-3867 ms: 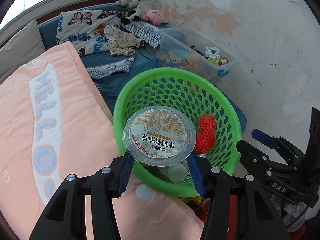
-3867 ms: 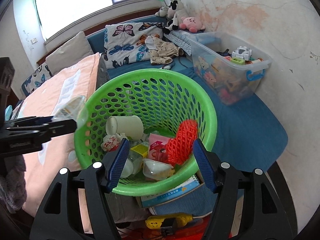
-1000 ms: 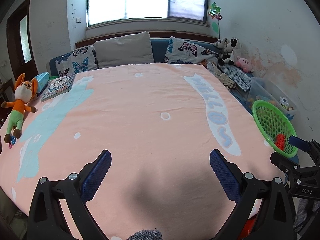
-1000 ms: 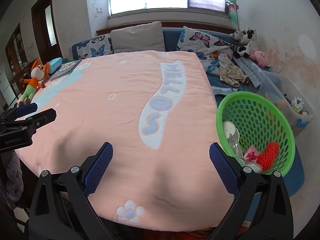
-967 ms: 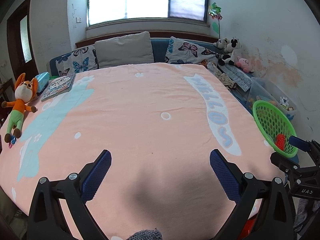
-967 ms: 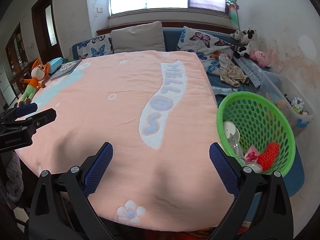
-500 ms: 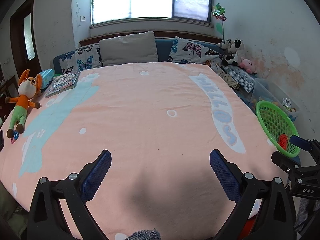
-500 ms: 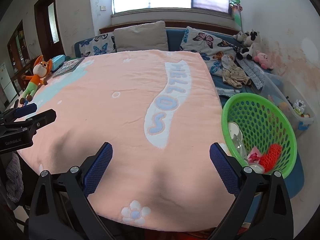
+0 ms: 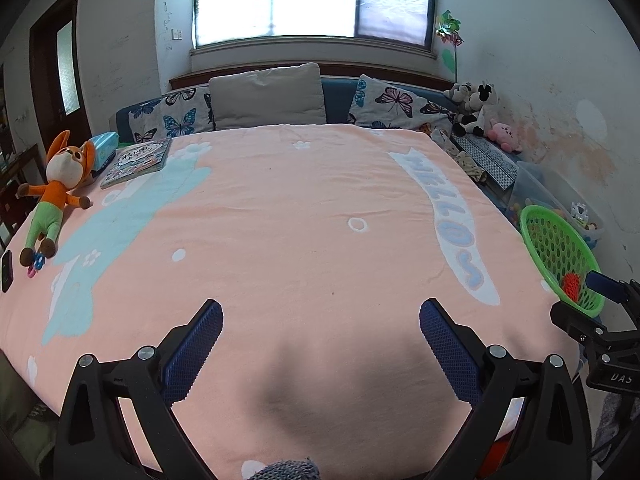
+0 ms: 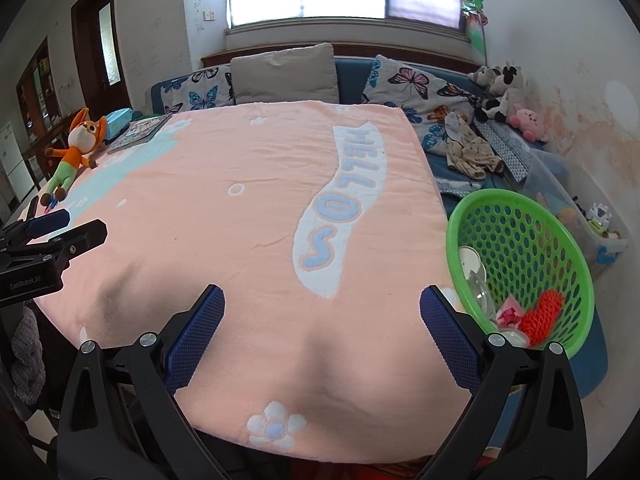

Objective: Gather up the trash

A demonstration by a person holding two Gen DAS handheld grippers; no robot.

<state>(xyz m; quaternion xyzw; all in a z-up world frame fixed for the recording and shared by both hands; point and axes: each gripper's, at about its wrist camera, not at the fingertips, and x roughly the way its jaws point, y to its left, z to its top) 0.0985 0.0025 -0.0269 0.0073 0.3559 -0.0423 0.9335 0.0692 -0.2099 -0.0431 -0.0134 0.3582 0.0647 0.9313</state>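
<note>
A green perforated basket (image 10: 520, 216) stands beside the right edge of the bed (image 10: 240, 240). It holds trash: clear plastic cups (image 10: 476, 288), a pink wrapper (image 10: 508, 314) and an orange-red net (image 10: 544, 314). It also shows in the left wrist view (image 9: 536, 220). My left gripper (image 9: 320, 312) is open and empty above the peach blanket near the bed's foot. My right gripper (image 10: 320, 300) is open and empty, with its right finger close to the basket's rim.
A fox plush (image 9: 60, 184), a book (image 9: 138, 160) and a phone (image 9: 7, 266) lie at the bed's left side. Pillows (image 9: 266, 96) line the headboard. Plush toys (image 10: 500, 88), clothes (image 10: 472, 152) and a clear toy bin (image 10: 580, 208) sit at the right wall.
The left gripper let go of the clear plastic cup at the basket. Both grippers opened wide, pulled back to the bed's foot, and have risen slightly since.
</note>
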